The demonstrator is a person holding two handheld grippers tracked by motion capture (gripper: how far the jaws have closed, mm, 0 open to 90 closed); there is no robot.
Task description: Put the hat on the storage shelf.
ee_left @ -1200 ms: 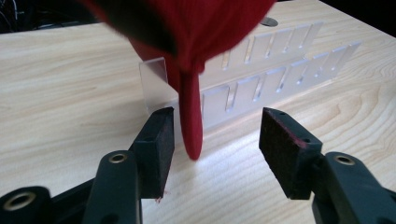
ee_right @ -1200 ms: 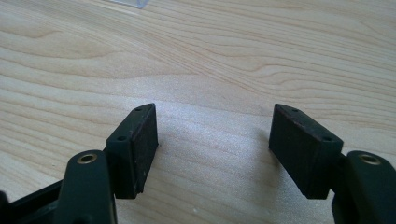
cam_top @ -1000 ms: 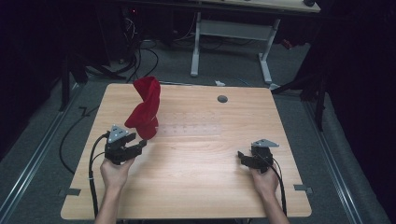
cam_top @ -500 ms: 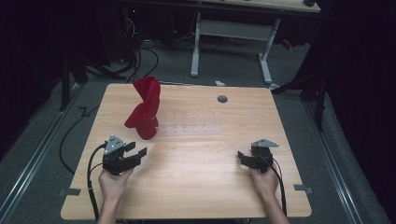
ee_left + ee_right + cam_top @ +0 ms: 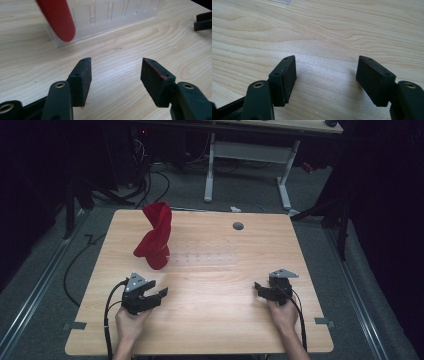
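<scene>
- Holding your left claw (image 5: 159, 295) low over the near-left part of the tabletop (image 5: 215, 330), you have its jaws parted with bare wood between them; they have just been opening wider, and nothing is gripped.
- Your left claw's pads (image 5: 85, 75) carry faint red marks along their edges in the left gripper view.
- Your right claw (image 5: 261, 289) sits at the near-right part of the tabletop, jaws spread and empty; the right gripper view shows plain wood grain between its pads (image 5: 289, 75).
- The red cloth (image 5: 154, 237) stands upright in a twisted column at the far-left part of the tabletop, well apart from both claws and beyond your left one.
- A clear plastic rack (image 5: 202, 259) lies flat just to the right of the cloth's base; in the left gripper view the cloth's lower end (image 5: 58, 20) overlaps the rack's near-left corner, though I cannot tell for certain whether it rests in the rack or only against it.
- A small dark round fitting (image 5: 238, 226) sits in the tabletop near its far edge, apart from everything else.
- Your two hands (image 5: 131, 325) grip the claws from the near edge, cables trailing back toward you.
</scene>
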